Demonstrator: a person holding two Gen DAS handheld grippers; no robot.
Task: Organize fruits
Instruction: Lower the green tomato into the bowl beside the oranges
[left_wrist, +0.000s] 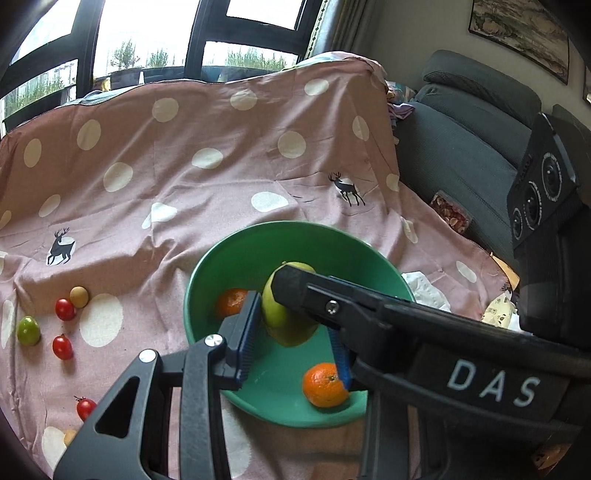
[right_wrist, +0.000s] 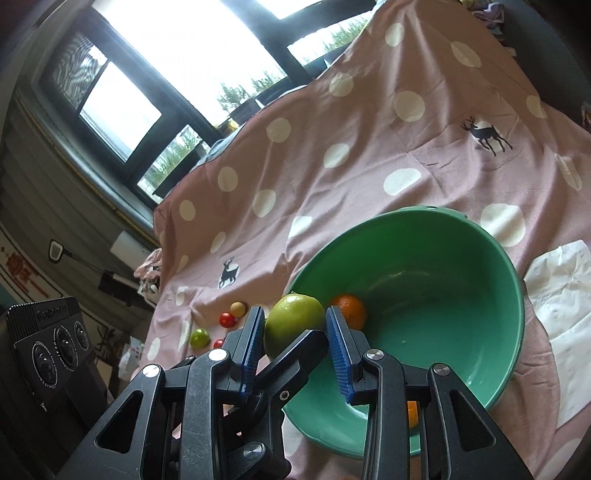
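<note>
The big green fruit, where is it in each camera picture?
Left wrist view: big green fruit sits mid-frame, between blue pads, over the green bowl.
Right wrist view: it is lower centre, at the bowl's left rim.
Shared landmark: the green bowl.

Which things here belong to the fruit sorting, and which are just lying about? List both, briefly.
Part of the job:
large round green fruit
green plastic bowl
two round orange mandarins in the bowl
small red tomatoes
small green fruit
small tan round fruit

Just lying about:
crumpled white paper tissue
pink dotted cloth
grey fabric sofa
</note>
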